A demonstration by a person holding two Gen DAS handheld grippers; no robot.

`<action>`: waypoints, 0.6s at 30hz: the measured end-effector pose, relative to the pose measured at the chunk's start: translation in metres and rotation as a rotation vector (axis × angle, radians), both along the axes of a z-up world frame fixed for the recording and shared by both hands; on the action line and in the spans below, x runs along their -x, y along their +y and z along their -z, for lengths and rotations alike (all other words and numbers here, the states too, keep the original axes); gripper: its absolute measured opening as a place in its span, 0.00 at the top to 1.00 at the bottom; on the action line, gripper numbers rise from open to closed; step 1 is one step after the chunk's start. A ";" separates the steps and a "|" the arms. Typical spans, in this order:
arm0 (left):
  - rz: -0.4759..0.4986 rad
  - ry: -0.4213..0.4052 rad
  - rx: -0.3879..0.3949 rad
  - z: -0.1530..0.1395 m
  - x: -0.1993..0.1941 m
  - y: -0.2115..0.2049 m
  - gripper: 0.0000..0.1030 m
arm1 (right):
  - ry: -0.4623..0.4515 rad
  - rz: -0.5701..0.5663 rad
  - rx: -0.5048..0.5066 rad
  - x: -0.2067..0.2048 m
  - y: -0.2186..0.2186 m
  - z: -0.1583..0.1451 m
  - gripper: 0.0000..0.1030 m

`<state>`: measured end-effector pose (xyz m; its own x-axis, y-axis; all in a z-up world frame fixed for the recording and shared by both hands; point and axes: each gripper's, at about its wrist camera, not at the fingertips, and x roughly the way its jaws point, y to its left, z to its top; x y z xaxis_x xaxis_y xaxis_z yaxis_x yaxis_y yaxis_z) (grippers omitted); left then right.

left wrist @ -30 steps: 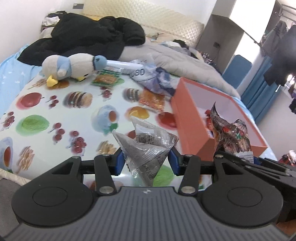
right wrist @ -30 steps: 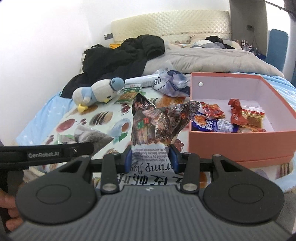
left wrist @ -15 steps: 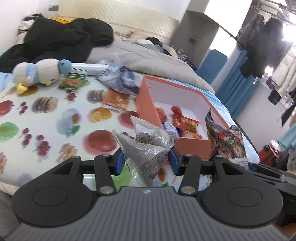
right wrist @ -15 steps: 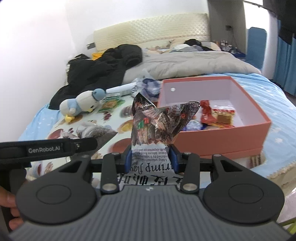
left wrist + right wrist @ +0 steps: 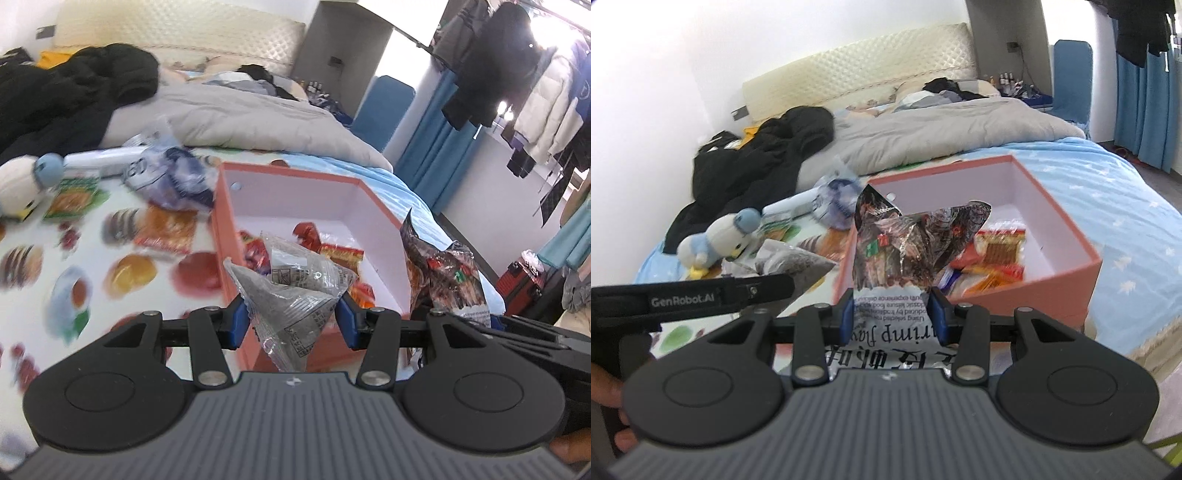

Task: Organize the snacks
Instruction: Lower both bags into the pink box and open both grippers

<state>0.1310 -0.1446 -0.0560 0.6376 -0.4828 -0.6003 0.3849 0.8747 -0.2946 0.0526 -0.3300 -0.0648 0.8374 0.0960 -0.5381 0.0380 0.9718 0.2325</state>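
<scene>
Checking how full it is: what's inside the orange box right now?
The orange box holds several red and orange snack packets on its near side; the far part shows bare white floor. The held shrimp bag hides part of the contents.

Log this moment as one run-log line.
left tongs: shut on grey packet | right tongs: shut on shrimp snack bag | both held near pink box | box: holds snacks

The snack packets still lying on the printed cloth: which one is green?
The green packet, beside the plush toy; the other loose packet, nearer the box, is orange.
</scene>
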 end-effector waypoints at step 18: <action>0.103 0.100 -0.053 0.053 -0.166 -0.083 0.47 | 0.077 0.048 -0.027 -0.132 -0.063 0.044 0.56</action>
<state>0.2974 -0.2281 -0.1093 0.5222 -0.5085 -0.6847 0.4449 0.8473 -0.2900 0.1842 -0.3930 -0.1086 0.7974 0.0727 -0.5991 0.1029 0.9618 0.2536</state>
